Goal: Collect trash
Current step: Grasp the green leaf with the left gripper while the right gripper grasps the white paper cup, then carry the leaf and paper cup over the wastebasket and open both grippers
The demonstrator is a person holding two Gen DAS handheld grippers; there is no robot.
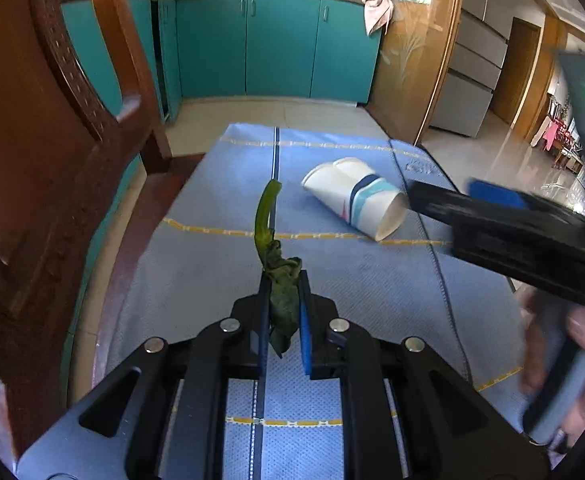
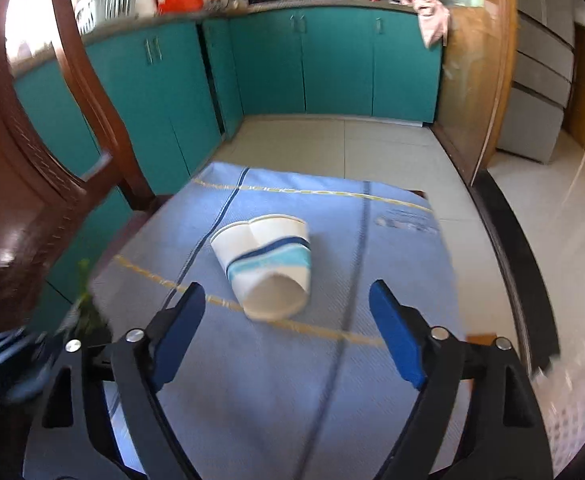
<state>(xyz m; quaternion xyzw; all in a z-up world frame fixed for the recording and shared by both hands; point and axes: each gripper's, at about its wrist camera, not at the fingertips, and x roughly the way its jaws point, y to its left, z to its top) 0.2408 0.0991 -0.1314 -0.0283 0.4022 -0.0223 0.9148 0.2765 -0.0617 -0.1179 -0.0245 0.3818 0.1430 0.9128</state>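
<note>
My left gripper (image 1: 284, 280) is shut on a wilted green vegetable leaf (image 1: 280, 280), its stalk sticking up and forward above the blue cloth (image 1: 196, 264). A crushed white paper cup (image 1: 356, 196) with blue bands lies on its side on the cloth, ahead and to the right. My right gripper (image 2: 288, 296) is open and empty, its blue pads either side of the cup (image 2: 268, 264), just short of it. The right gripper also shows in the left wrist view (image 1: 472, 204), close to the cup's base. The leaf is a blur at the left of the right wrist view (image 2: 84, 304).
A dark wooden chair (image 1: 52, 160) stands close on the left of the cloth-covered table. Teal kitchen cabinets (image 1: 252, 44) line the far wall, with pots on the counter. A wooden glass door frame (image 2: 480, 80) and tiled floor (image 2: 332, 140) lie to the right.
</note>
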